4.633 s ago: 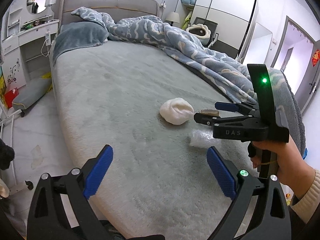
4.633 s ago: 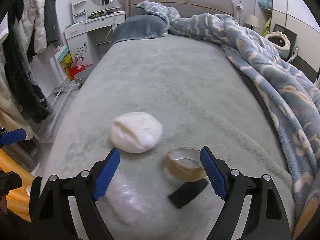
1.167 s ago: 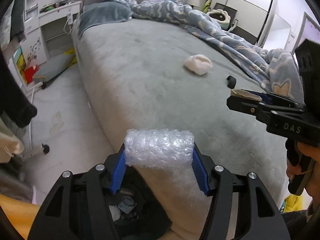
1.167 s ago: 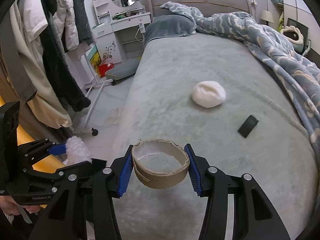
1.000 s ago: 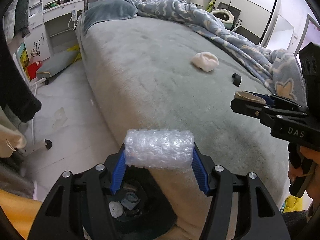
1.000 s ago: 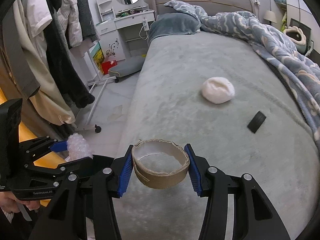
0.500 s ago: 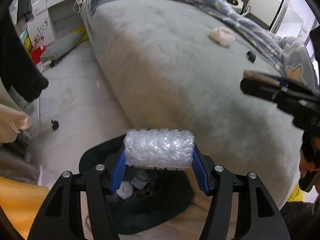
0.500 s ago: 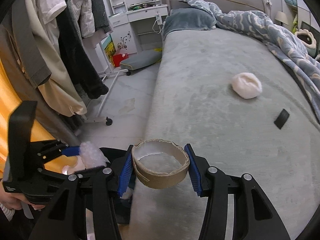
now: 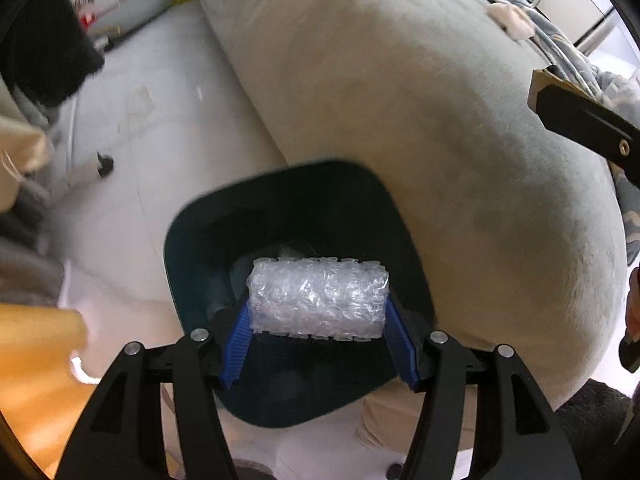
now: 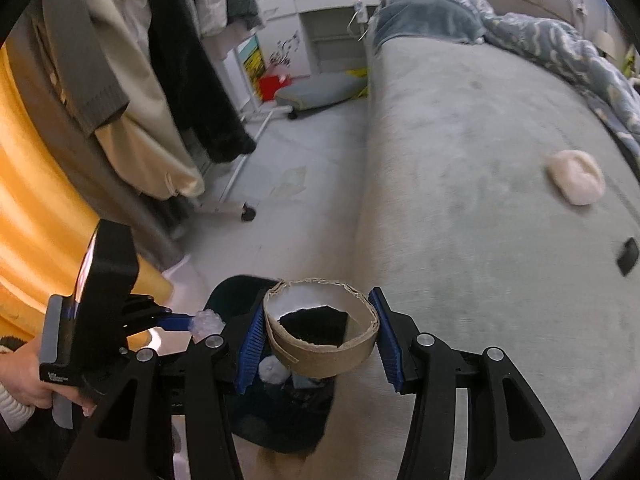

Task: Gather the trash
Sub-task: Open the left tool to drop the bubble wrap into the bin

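Note:
My left gripper point(image 9: 318, 340) is shut on a roll of clear bubble wrap point(image 9: 318, 298) and holds it right above the open dark trash bin point(image 9: 192, 240) on the floor beside the bed. My right gripper point(image 10: 318, 334) is shut on a brown cardboard tape ring point(image 10: 320, 354), also over the bin point(image 10: 228, 292), which has some trash inside. The left gripper point(image 10: 176, 322) with the bubble wrap point(image 10: 206, 324) shows at the lower left of the right wrist view. A white crumpled wad point(image 10: 576, 176) and a small black piece point(image 10: 628, 256) lie on the bed.
The grey bed point(image 10: 480, 160) fills the right side, with a blue patterned blanket point(image 10: 560, 40) at its far end. Hanging clothes point(image 10: 140, 60) and a wheeled rack stand left of the bin. A white desk point(image 10: 320, 12) and a grey floor cushion point(image 10: 316, 92) are further back.
Both grippers have swung down and left from the bed edge to over the bin, each still holding its item. The bin now fills the middle of the left wrist view.

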`<state>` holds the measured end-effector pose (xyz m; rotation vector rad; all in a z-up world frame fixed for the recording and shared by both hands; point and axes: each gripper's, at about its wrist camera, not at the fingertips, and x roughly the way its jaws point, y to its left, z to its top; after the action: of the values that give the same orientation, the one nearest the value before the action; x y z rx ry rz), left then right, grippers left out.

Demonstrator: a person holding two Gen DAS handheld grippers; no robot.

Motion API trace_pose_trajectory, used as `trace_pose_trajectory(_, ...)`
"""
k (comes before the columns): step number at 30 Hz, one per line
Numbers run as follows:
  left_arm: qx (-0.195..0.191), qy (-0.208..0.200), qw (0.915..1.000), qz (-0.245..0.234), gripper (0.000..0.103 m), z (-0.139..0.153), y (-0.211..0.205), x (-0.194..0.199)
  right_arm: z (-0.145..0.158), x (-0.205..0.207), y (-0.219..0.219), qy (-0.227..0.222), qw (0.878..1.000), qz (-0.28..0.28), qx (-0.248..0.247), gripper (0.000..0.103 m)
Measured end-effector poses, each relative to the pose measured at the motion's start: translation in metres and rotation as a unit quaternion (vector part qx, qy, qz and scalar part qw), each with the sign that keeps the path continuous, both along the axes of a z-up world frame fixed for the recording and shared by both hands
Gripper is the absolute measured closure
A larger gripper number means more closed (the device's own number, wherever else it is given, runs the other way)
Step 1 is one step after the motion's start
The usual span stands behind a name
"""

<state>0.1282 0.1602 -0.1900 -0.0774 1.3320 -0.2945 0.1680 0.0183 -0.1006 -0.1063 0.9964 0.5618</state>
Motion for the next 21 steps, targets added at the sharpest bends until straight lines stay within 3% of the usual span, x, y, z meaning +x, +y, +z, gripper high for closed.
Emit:
trace_pose_trajectory(5,0.005,0.022,0.9997,0.002,0.04,-0.014,0.016,-0.004,-0.014,0.001,0.022,0.021,1.0,0.02,-0.008,0.052)
trace_pose_trajectory(8,-0.001,0.037,0.9993,-0.001,0.03,-0.02,0.023,-0.006,-0.022,0.002,0.033,0.03,0.999,0.029,-0.015,0.052)
trace_pose_trajectory(11,-0.001,0.039,0.9992,0.0,0.027,-0.022,0.03,-0.007,-0.031,0.006,0.042,0.041,0.998,0.032,-0.023,0.052)
trace_pose_trajectory(21,-0.029,0.002,0.9991,0.03,0.022,-0.005,0.061,-0.005,-0.06,0.017,0.066,0.082,0.996,0.027,-0.037,0.052)
